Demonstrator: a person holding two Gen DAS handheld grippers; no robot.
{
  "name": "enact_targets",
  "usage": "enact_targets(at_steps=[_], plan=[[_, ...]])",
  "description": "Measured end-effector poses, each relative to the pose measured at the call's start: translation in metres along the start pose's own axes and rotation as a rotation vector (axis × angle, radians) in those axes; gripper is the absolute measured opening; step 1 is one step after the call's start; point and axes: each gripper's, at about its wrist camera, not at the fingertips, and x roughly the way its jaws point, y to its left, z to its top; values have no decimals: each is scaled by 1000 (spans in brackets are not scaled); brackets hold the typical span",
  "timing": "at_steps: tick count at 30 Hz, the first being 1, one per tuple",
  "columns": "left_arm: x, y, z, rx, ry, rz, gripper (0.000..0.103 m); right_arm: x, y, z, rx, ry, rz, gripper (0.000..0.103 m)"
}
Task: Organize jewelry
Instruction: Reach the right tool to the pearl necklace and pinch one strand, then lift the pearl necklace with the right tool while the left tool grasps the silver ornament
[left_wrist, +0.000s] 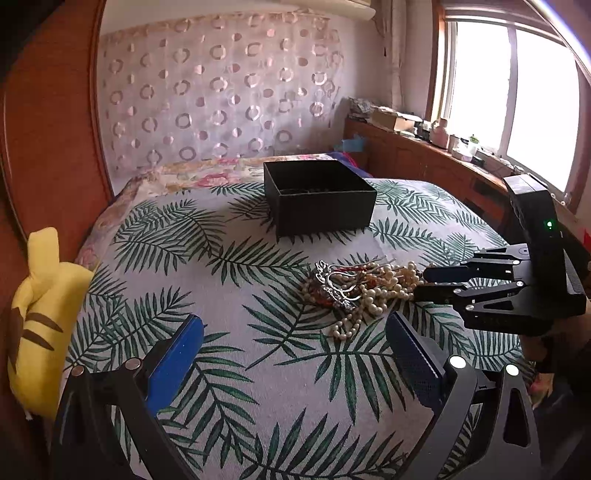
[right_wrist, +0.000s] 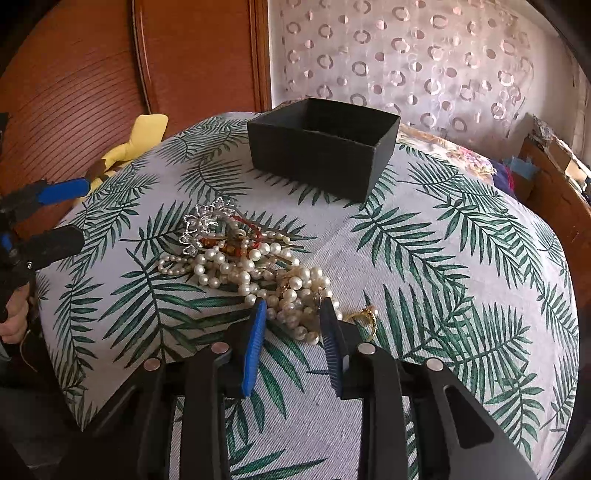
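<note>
Centre frame, the right gripper (right_wrist: 293, 314) narrows its ribbed blue pads around knotted pearl strands (right_wrist: 291, 291), not visibly clamped; left gripper (left_wrist: 293, 332) gapes empty; matte black box (right_wrist: 325, 144) above.

A: What is concealed in the open black cardboard box (right_wrist: 325, 147)?
B: Its floor, behind the near wall.
A: And the small items on the wooden window ledge (left_wrist: 458, 147)?
B: Too small to identify; the yellow plush toy (left_wrist: 40, 325) is cut by the frame edge.

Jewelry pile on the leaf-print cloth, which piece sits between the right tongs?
The cream pearl bead strand, at the pile's near end; the silver filigree ornament and small gold ring lie outside the right tongs.
</note>
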Motion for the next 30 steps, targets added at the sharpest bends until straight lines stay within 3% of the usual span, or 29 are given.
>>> enact_targets(at_steps=[2, 5, 9, 21, 30], plan=[[0, 1, -1, -3, 2, -1, 95, -1, 1, -1, -17, 1, -3, 28], [2, 1, -3, -5, 7, -4, 95, -1, -2, -3, -23, 14, 3, 8], [4, 0, -2, -2, 10, -6, 95, -9, -8, -3, -9, -11, 3, 8], [9, -2, -5, -5, 25, -9, 95, -94, -19, 26, 6, -236, 10, 8], [12, 1, -4, -23, 33, -10, 95, -132, -9, 41, -29, -320, -2, 8]])
